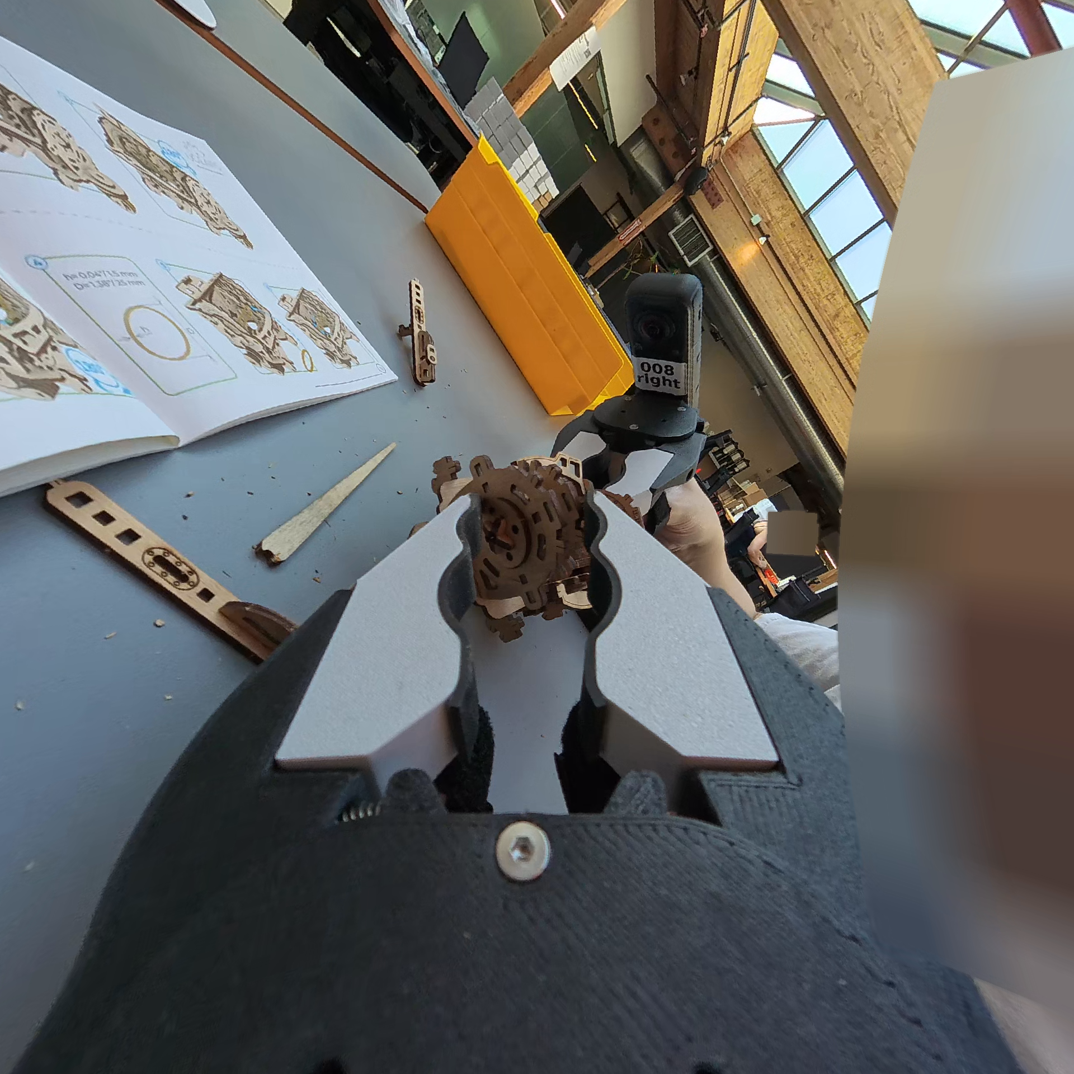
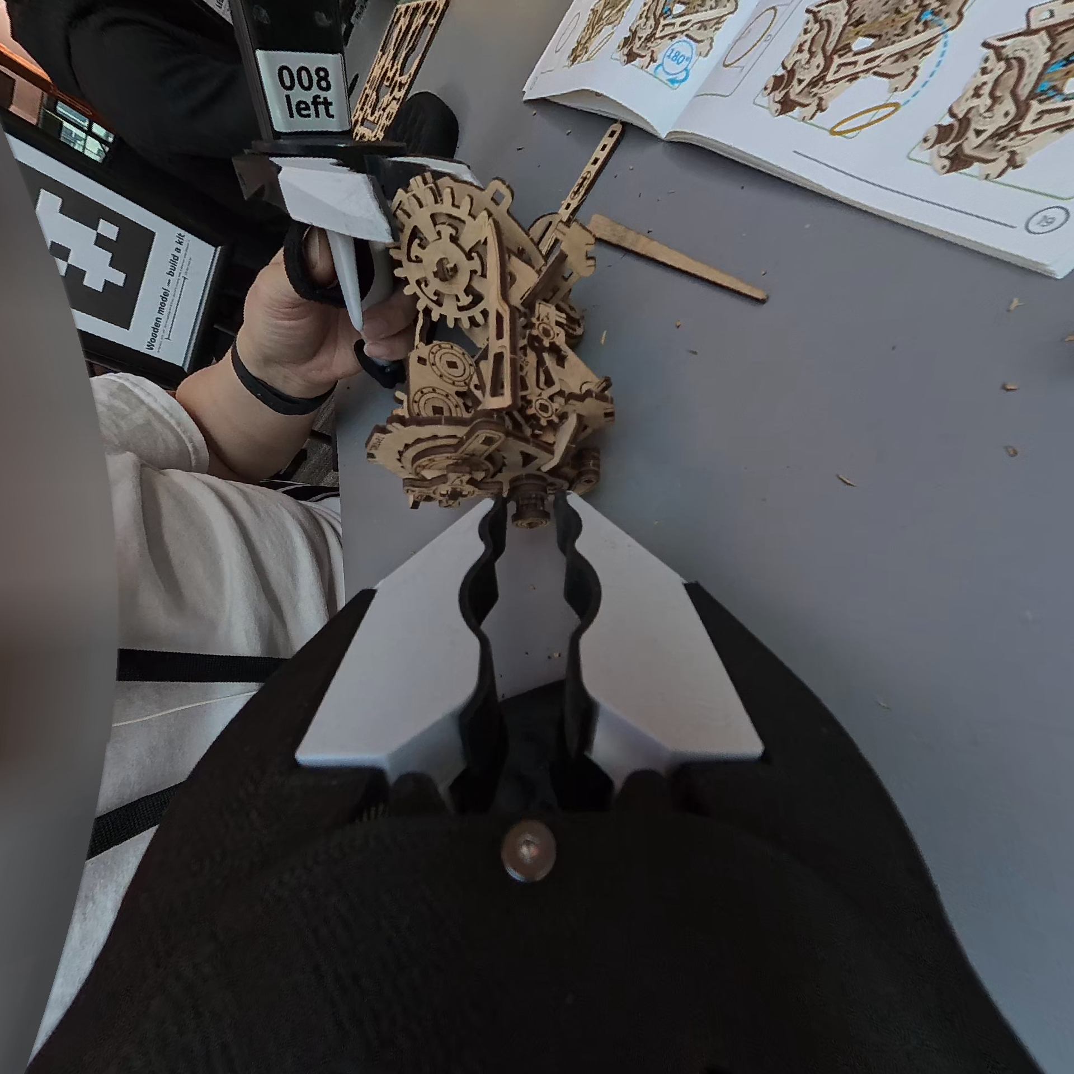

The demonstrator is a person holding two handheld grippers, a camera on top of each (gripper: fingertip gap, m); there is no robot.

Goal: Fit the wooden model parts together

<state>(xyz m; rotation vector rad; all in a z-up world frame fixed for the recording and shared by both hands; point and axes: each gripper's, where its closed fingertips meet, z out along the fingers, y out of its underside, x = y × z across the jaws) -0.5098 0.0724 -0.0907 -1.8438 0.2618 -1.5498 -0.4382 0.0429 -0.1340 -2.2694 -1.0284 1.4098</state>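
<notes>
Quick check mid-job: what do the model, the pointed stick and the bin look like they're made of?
Model: thin plywood, unfinished, with dark, likely laser-cut edges. Stick: bare pale wood, grain visible, one end splintered. Bin: yellow plastic by its smooth, uniform, slightly glossy walls.

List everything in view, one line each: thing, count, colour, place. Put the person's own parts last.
wooden model: one, tan and brown, held above the table between both grippers
instruction booklet: one, white, open on the table
long slotted strip: one, brown, beside the booklet
tapered stick: one, pale wood, on the table
small slotted part: one, brown, near the bin
bin: one, yellow, at the table's far edge
table: one, grey, strewn with wood crumbs
left gripper: grey and black, shut on the model's gear end
right gripper: grey and black, around the model's small knob
hand: holds the left gripper
</notes>
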